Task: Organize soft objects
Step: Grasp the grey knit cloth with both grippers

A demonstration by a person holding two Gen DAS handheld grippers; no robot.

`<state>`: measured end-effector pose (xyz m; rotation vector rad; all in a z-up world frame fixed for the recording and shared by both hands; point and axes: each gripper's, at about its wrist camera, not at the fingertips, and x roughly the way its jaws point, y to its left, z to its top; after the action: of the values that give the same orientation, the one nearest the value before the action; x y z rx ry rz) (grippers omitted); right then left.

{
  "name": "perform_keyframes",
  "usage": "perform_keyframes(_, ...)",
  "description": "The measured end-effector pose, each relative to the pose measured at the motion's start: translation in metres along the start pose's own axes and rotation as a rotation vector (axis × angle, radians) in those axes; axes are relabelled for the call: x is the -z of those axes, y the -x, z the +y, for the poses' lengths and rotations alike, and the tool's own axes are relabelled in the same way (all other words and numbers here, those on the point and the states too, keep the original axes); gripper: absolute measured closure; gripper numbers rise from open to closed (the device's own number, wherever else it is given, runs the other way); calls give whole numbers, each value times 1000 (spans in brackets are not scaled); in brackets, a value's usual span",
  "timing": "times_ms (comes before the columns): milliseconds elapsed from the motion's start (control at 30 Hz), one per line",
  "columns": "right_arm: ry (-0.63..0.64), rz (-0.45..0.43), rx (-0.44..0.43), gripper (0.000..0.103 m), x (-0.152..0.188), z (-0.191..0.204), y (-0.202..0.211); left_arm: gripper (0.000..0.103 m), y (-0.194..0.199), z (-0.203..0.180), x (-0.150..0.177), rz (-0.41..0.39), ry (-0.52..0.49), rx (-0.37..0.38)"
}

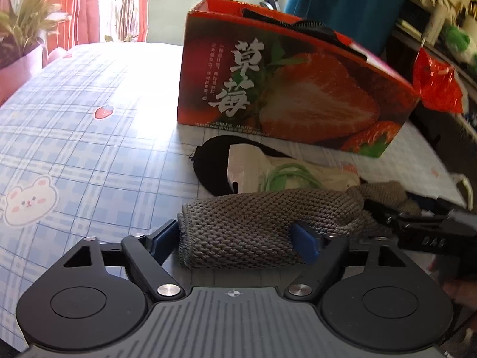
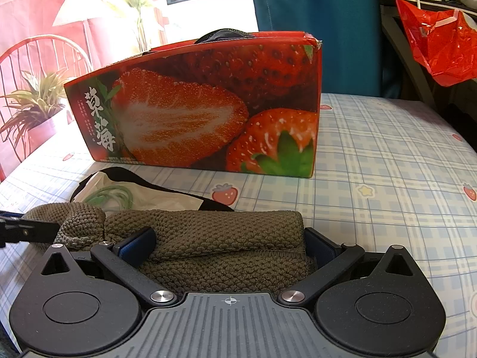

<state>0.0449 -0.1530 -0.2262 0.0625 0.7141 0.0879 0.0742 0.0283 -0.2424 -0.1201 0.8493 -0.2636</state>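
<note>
A grey-green knitted cloth (image 1: 262,217) lies folded on the checked tablecloth. My left gripper (image 1: 235,238) is shut on its left end, blue pads pressed into the knit. My right gripper (image 2: 229,244) is shut on its right end (image 2: 220,238), with the cloth bunched between the fingers. Behind it lie a black soft item (image 1: 211,164) and a white plastic bag (image 1: 253,170) with a green cord (image 1: 286,176); both also show in the right wrist view, the bag (image 2: 98,191). A red strawberry box (image 1: 286,89) (image 2: 208,107) stands open-topped behind, with dark fabric inside.
The checked tablecloth (image 1: 89,149) (image 2: 387,179) covers the table. A potted plant (image 1: 23,35) stands at far left. A red plastic bag (image 1: 435,83) (image 2: 438,44) hangs at right by dark shelving. A teal curtain (image 2: 313,15) is behind the box.
</note>
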Motion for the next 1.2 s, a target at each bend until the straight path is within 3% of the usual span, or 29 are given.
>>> perform_keyframes(333,0,5,6,1,0,2,0,14,-1,-1,3,-14,-8,4)
perform_keyframes(567,1,60,35,2,-6,5,10,14,0,-3,3,-7,-17,0)
perform_keyframes(667,35,69,47,10,-8,9,17,14,0,-2,2,1,-15,2)
perform_keyframes(767,57,75,54,21,-10,13,25,23,4,-4,1,4,-34,1)
perform_keyframes(867,86,78,48,40,-12,18,33,43,13,-13,1,-20,-104,-11)
perform_keyframes(933,94,97,30,48,-12,19,34,63,16,-18,0,-25,-129,4)
perform_keyframes(1133,63,130,-12,65,-7,19,35,81,24,-13,4,-31,-95,35)
perform_keyframes(1200,55,140,-25,76,-5,20,35,82,27,-11,5,-37,-87,38)
